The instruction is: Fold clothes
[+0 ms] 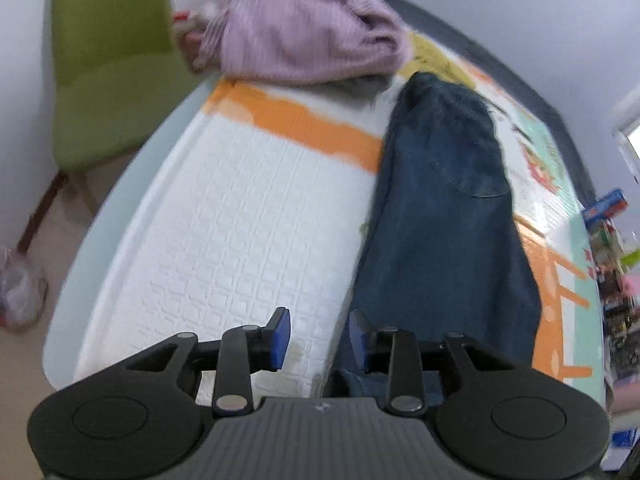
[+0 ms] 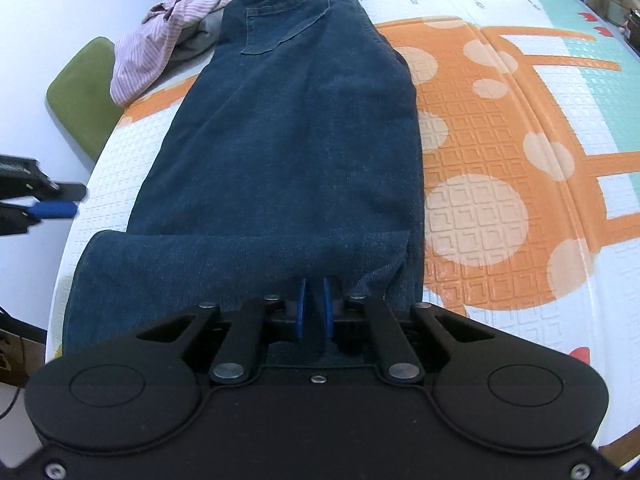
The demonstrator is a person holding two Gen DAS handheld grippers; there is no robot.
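Right hand-held gripper point(image 2: 314, 308) points down at the near end of the jeans point(image 2: 288, 128), and its two blue pads are drawn almost together over a raised fold of the denim at the hem. The cloth bunches up right in front of the pads, so the jaws look clamped on that fold of jeans.

Left hand-held gripper point(image 1: 318, 338) hangs over the edge of the jeans point(image 1: 440, 208), with its jaws apart. One blue pad stands over the white mat and the other over the dark denim, and nothing is pinched between them. In the right wrist view this same gripper point(image 2: 60, 200) shows at the far left edge, off to the side of the jeans and clear of them.

The jeans lie lengthwise on the mat point(image 2: 500, 152), which has an orange pattern with pale dots and a white embossed area. The waist end with a back pocket lies far from the grippers, and the leg end is turned over toward them.

At the far end of the mat sits a crumpled pink striped garment point(image 1: 304, 28), just beside the waist of the jeans. A green chair point(image 1: 104, 60) stands next to the worktop on that side. Small packages point(image 1: 604, 208) crowd the other edge, too blurred to name.
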